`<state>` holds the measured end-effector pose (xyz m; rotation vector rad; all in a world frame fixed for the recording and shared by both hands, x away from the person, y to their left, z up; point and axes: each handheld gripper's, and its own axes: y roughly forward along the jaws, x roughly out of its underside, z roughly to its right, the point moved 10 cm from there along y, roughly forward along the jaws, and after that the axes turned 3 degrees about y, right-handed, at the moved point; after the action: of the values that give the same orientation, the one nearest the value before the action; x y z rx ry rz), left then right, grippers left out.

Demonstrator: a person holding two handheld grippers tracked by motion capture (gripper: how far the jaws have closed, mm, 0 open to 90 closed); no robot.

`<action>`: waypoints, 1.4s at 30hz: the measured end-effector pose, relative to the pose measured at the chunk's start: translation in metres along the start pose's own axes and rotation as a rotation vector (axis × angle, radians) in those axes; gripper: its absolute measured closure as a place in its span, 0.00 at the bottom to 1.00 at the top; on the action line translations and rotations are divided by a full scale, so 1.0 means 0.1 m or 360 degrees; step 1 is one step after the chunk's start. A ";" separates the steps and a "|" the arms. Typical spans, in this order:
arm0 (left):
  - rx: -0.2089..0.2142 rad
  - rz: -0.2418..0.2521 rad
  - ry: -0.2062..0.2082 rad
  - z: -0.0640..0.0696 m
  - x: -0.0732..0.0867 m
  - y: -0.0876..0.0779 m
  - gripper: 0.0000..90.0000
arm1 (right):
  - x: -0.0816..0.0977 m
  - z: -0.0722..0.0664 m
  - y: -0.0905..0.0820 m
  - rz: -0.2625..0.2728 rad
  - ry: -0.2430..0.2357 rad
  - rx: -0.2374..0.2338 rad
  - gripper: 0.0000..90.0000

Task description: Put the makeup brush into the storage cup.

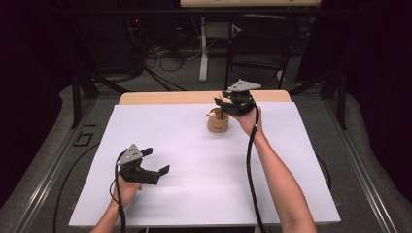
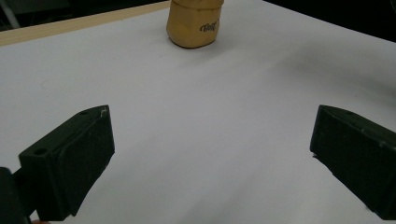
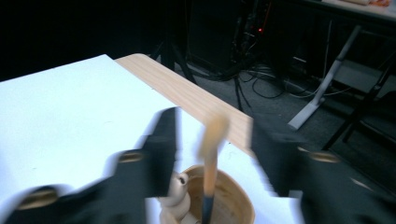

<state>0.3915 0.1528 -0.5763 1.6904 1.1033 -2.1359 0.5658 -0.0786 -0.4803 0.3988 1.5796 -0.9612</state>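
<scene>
Hands hold two black grippers over a white table top [image 1: 194, 160]; the right gripper [image 1: 228, 103] hangs just above a small round tan wooden cup [image 1: 217, 122] near the far edge; its jaws stand apart, with a thin wooden stick [image 3: 211, 158] standing up in the cup between them, and they do not press on it; a little pale figure [image 3: 176, 193] sits in the cup too; the left gripper [image 1: 156, 162] rests low near the front, well away from the cup, jaws spread wide with nothing in them.
</scene>
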 end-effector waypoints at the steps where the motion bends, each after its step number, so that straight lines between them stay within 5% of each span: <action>1: 0.0007 0.0004 -0.0001 0.00 0.00 0.00 0.00 | 0.01 0.00 -0.02 -0.0005 0.0006 -0.0006 0.46; 6: 0.0003 0.0002 0.0003 0.00 0.00 -0.01 0.00 | 0.03 0.00 -0.14 0.0016 0.0037 -0.0028 0.18; 13: 0.0004 0.0000 0.0012 0.01 -0.01 0.00 0.00 | 0.17 -0.02 -0.32 -0.0019 0.0051 -0.0084 0.05; 30: -0.0020 0.0054 0.0048 0.03 -0.05 -0.03 0.00 | 0.45 -0.13 -0.79 0.0061 0.0063 -0.0152 0.00; 42: -0.0047 0.0064 0.0071 0.04 -0.06 -0.07 0.00 | 0.61 -0.42 -1.14 0.0092 0.0002 -0.0192 0.00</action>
<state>0.3862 0.1533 -0.5678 1.7401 1.0977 -2.0577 0.4411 -0.1306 -0.4971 0.3588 1.6097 -0.8172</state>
